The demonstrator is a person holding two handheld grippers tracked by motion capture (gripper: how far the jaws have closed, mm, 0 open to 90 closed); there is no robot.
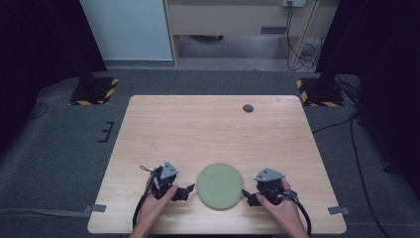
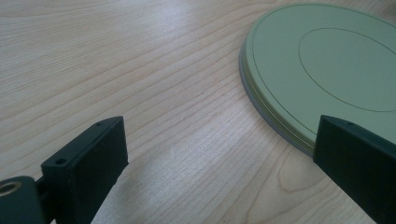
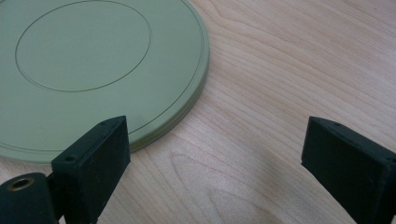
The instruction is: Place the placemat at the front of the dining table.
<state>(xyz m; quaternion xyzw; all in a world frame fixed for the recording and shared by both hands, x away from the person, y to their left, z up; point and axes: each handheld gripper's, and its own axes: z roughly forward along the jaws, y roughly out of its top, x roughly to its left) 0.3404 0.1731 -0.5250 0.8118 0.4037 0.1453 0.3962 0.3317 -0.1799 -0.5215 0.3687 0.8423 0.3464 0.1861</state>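
Green plate (image 1: 219, 186) between both parted jaws

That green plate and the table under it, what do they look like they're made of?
The green plate looks like matte plastic or melamine, though glazed ceramic can't be ruled out: even sage colour, dull sheen, thin moulded rings and a paler layered rim. The table shows light wood grain with a smooth, faintly shiny surface, probably laminate or veneer rather than bare wood.
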